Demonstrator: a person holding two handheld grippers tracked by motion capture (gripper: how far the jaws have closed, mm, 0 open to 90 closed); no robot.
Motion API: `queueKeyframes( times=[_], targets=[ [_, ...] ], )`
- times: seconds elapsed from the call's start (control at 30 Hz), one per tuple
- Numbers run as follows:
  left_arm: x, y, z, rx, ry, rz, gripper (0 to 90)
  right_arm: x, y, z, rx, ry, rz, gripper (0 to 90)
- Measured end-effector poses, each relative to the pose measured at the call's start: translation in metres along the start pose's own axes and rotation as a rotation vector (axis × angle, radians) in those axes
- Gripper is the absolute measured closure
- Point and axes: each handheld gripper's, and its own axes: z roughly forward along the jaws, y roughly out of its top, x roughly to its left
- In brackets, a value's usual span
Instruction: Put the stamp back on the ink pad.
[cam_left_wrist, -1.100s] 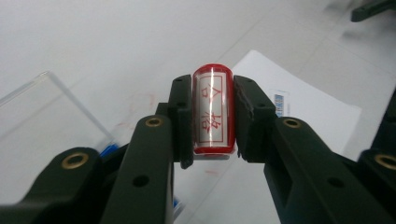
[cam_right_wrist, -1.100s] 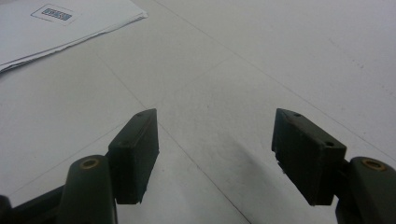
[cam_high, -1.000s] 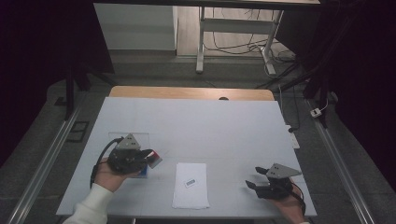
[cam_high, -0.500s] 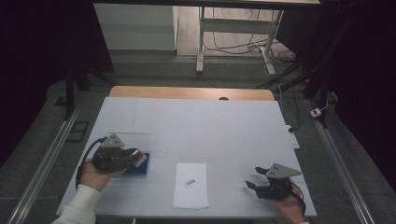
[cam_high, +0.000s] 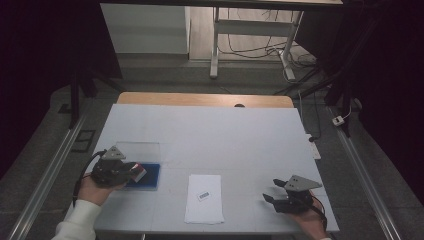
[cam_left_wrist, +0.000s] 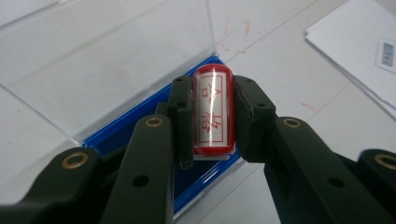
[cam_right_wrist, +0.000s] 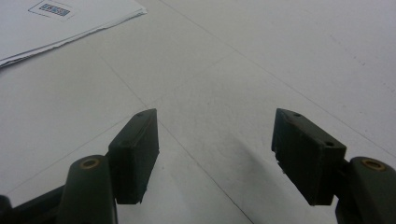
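**Stamp over the ink pad, paper not yet marked**

While the right gripper (cam_high: 274, 198) waits with its jaws spread wide and nothing between them, resting near the table's (cam_high: 240, 135) front right corner, the left gripper (cam_high: 131, 172) has the action — its jaws are clamped on a red stamp (cam_left_wrist: 213, 110), a small cylinder with a white label of red characters. That stamp sits right over the blue ink pad (cam_left_wrist: 140, 125), whose clear lid (cam_high: 136, 148) lies open behind it. Whether the stamp face actually touches the pad, I cannot tell. By my reading, the picking-up is done and the inking is in hand; what is left is carrying the stamp across to the sheet of paper (cam_high: 204, 199) in the middle and pressing it down — no red mark shows on the sheet.

From the high view you get the layout: pad at the left, paper centre, idle gripper well apart at the right. From the left gripper view comes the detail — the grip on the stamp's sides, the label, faint red smudges on the table beyond the pad. From the right gripper view, the bare gap between the pads and a corner of the paper (cam_right_wrist: 65, 23) with its small printed label.
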Motion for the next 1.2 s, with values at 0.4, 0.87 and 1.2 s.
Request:
queueKeyframes(
  times=[0.4,0.87,1.2],
  targets=[
    [0.001,0.002,0.009,0.042,0.032,0.02,70.4,0.0,0.0,0.0,0.006,0.0,-0.002,32.1],
    [-0.001,0.0,0.017,0.072,0.048,0.038,69.8,0.0,-0.001,0.001,0.011,0.002,-0.004,32.2],
    [-0.001,0.0,0.011,-0.001,0.045,0.023,54.0,0.0,-0.001,0.001,0.012,0.002,-0.004,32.4]
  ],
)
